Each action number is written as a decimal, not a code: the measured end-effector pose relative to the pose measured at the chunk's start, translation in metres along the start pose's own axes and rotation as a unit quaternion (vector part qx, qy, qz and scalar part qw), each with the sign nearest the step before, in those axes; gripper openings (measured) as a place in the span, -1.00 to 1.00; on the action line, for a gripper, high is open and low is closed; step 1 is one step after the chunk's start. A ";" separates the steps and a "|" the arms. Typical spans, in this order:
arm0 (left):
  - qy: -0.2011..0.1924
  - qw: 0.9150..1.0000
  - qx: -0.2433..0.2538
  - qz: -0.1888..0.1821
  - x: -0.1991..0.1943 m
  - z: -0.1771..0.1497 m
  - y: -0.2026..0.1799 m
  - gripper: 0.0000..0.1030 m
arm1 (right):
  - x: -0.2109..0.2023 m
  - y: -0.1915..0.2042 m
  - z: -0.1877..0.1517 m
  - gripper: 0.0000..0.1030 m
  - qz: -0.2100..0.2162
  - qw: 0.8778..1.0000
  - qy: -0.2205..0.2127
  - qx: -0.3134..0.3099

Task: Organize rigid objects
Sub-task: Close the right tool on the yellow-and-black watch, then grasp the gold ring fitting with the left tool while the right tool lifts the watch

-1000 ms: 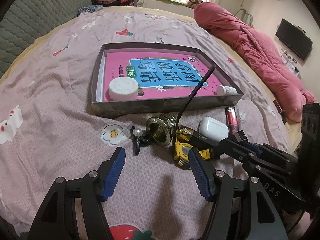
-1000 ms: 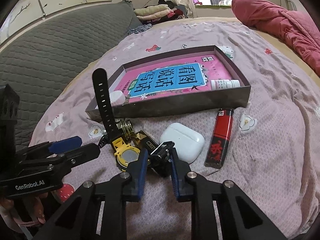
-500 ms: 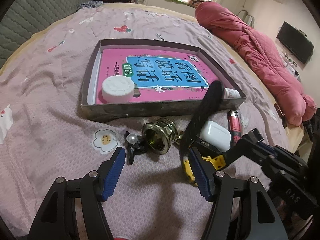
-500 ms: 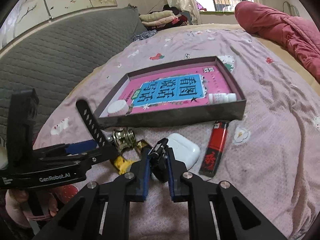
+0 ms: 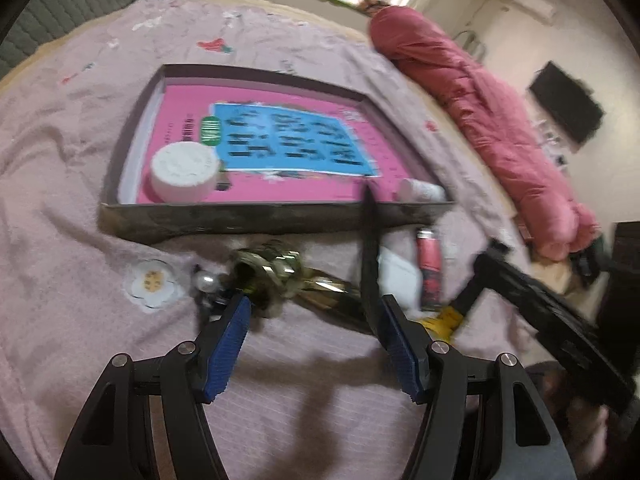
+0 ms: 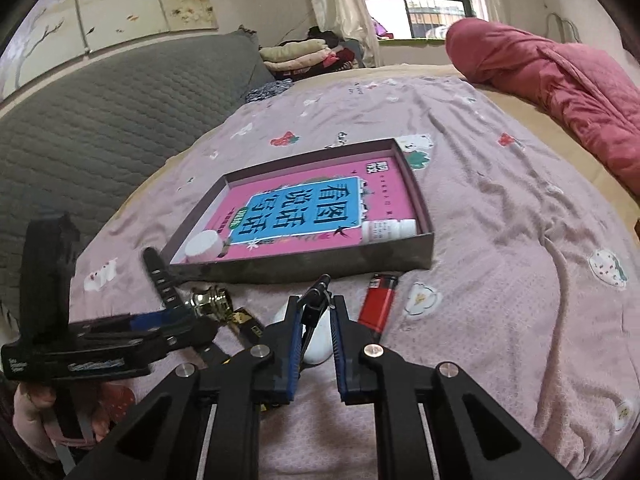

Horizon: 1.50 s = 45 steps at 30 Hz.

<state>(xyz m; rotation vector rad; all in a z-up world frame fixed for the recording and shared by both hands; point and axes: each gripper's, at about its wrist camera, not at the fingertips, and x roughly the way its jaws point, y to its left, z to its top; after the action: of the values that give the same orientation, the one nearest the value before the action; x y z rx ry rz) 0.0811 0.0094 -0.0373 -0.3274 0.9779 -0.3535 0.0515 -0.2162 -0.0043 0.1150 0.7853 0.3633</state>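
Right gripper (image 6: pixel 316 330) is nearly closed on a small dark piece (image 6: pixel 316 300), which seems to be the buckle end of a watch strap, though I cannot tell this for sure. Its black band (image 6: pixel 162 278) sticks up at the left, partly behind the left gripper. It hangs low over the bed (image 6: pixel 500 240), just above the white earbud case (image 6: pixel 318 346) and beside the red lighter (image 6: pixel 378 304).

Left gripper (image 5: pixel 312 332) is wide open and holds nothing. It stands low over the brass fitting (image 5: pixel 268 274), with the pearl clip (image 5: pixel 206 284) near its left finger and the black band close to its right finger. This view is blurred, so small details are not sure.

Beyond these things lies the shallow tray (image 6: pixel 320 270), with a pink book (image 6: pixel 320 208) inside, a white round cap (image 6: pixel 204 246) in the near left corner and a small white bottle (image 6: pixel 388 229) in the near right corner.

To do this step well, I think the right gripper should lift the watch high enough that the hanging part clears the near wall of the tray, then carry it over a free part of the book, between cap and bottle. The grip is on a thin end, so the watch may swing; slow movement is better. It should be lowered until it lies flat before the fingers open.
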 end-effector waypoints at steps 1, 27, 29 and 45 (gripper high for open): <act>-0.001 1.000 0.003 -0.003 -0.001 0.000 -0.001 0.30 | 0.000 -0.002 0.000 -0.72 0.001 1.000 0.001 0.004; -0.018 0.999 -0.034 -0.009 0.019 0.016 0.012 0.05 | 0.000 -0.028 -0.001 -0.74 -0.012 0.999 0.005 0.042; -0.014 0.999 -0.035 -0.009 0.023 0.017 0.010 -0.08 | 0.002 -0.027 -0.001 -0.74 -0.012 0.999 0.007 0.042; -0.020 0.999 -0.017 0.022 0.034 0.023 0.001 -0.82 | 0.005 -0.024 0.000 -0.75 -0.008 1.000 0.006 0.026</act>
<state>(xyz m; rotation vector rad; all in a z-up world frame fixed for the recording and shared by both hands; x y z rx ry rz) 0.1177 -0.0015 -0.0510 -0.3424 0.9504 -0.2901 0.0619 -0.2367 -0.0132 0.1566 0.8069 0.3293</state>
